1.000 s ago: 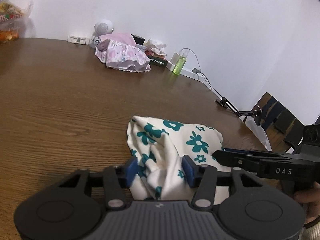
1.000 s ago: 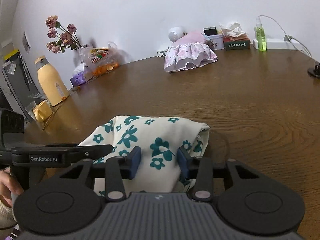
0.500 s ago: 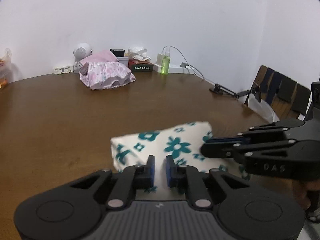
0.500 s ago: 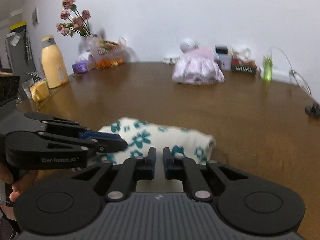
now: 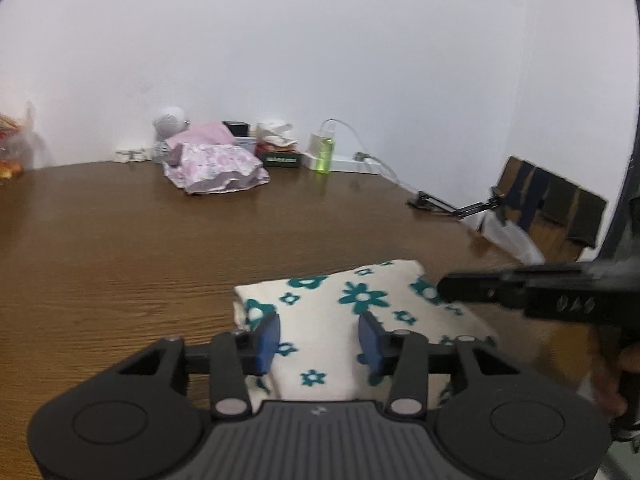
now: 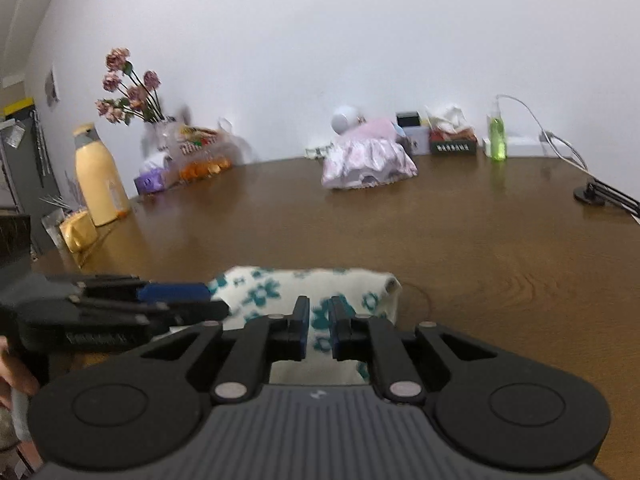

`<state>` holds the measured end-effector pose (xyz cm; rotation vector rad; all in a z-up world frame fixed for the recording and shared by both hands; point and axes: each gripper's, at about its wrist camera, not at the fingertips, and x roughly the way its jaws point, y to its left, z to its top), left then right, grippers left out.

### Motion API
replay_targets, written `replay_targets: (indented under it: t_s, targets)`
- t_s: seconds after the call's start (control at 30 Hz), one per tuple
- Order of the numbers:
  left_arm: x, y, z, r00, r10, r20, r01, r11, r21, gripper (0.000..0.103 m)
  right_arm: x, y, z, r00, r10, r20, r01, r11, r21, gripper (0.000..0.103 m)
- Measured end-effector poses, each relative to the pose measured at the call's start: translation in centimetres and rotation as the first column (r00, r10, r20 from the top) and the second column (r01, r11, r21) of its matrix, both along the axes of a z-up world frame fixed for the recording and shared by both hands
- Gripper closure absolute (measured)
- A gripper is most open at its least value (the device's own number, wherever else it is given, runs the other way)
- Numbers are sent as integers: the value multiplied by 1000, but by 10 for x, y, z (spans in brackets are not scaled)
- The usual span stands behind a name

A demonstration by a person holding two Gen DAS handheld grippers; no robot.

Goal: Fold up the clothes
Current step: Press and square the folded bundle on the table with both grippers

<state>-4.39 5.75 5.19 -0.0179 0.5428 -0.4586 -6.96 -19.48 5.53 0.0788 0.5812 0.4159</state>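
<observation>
One folded floral garment (image 5: 352,312) lengthwise left-right

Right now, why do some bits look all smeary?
Left wrist view: the right gripper is streaked with motion blur, while the floral cloth stays fairly sharp. Right wrist view: the left gripper and cloth smear; the table edge bends from the fisheye lens.

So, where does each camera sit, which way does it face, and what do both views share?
Left wrist: on the left gripper, jaws open, facing the floral cloth and far wall; right gripper enters at right.
Right wrist: on the right gripper, jaws nearly closed, facing the same cloth; left gripper enters at left.
Shared: cloth, table, pink garment, green bottle.
</observation>
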Motion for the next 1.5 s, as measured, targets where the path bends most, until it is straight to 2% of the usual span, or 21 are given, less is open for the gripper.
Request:
replay_targets:
  t_s: [0.1, 0.17, 0.2, 0.23, 0.3, 0.37, 0.43, 0.47, 0.53, 0.63, 0.77, 0.83, 0.87, 0.9, 0.97, 1.07, 1.17, 1.33, 1.4, 1.47, 1.5]
  targets:
    - [5, 0, -4, 999, 18, -32, -18, 1000, 6, 60, 7, 7, -1, 1000, -14, 0, 14, 1000, -15, 93]
    - [9, 5, -6, 998, 36, -56, -36, 999, 0, 50, 7, 3, -8, 999, -55, 0, 55, 998, -43, 93]
    - [11, 7, -6, 996, 48, -68, -49, 999, -4, 42, 6, -2, -10, 997, -73, -4, 72, 997, -41, 87]
    - [13, 11, -7, 995, 61, -81, -63, 998, -15, 40, 5, -9, -9, 995, -95, -7, 94, 995, -35, 72]
    - [13, 22, -4, 992, 73, -104, -79, 995, -53, 38, -6, -26, -1, 994, -105, 16, 105, 994, 17, 66]
    - [8, 36, 2, 991, 53, -125, -64, 994, -91, 37, -21, -38, 8, 998, -56, 28, 54, 996, 71, 55]
    - [2, 53, 7, 988, 1, -156, -26, 987, -158, 27, -31, -43, 13, 999, 39, 1, -39, 995, 94, 24]
    - [3, 59, 6, 981, -24, -191, -16, 979, -202, 21, -34, -42, 12, 997, 78, -10, -76, 993, 93, 20]
    - [9, 65, 0, 960, -58, -274, -20, 961, -275, 20, -37, -37, 7, 990, 137, -30, -134, 987, 84, 20]
    - [21, 59, -10, 931, -50, -362, -61, 956, -288, 22, -29, -28, -4, 990, 125, -62, -122, 991, 54, 20]
    - [31, 51, -16, 928, -74, -365, -57, 940, -336, 26, -13, -34, -14, 985, 138, -106, -123, 983, 137, 20]
    - [35, 48, -16, 936, -77, -342, -47, 939, -340, 36, -5, -37, -16, 985, 136, -108, -118, 980, 158, 25]
    - [36, 46, -16, 943, -81, -324, -35, 940, -339, 47, -1, -39, -17, 983, 143, -116, -122, 978, 170, 28]
    - [35, 41, -16, 952, -87, -295, -14, 945, -325, 55, 2, -40, -19, 980, 152, -126, -127, 975, 183, 37]
    - [32, 31, -13, 969, -100, -228, 35, 961, -273, 57, 10, -43, -21, 977, 157, -147, -126, 972, 199, 38]
    - [31, 25, -15, 976, -112, -185, 61, 964, -258, 53, 15, -44, -20, 975, 165, -151, -136, 973, 188, 38]
    - [30, 32, -12, 975, -100, -200, 48, 967, -249, 30, 9, -43, -11, 980, 164, -113, -148, 980, 135, 34]
    - [10, 41, 7, 980, -151, -132, 129, 978, -163, 25, -17, -37, 10, 981, 193, -12, -193, 981, -19, 23]
    - [5, 35, 7, 977, -168, -128, 149, 978, -144, 35, -20, -31, 10, 978, 206, -16, -207, 977, -51, 29]
    - [4, 23, 3, 976, -171, -137, 158, 982, -99, 58, -15, -27, 4, 980, 192, -49, -195, 979, -63, 45]
    - [4, 19, 0, 976, -168, -140, 157, 984, -87, 59, -13, -26, 2, 980, 188, -63, -191, 980, -52, 55]
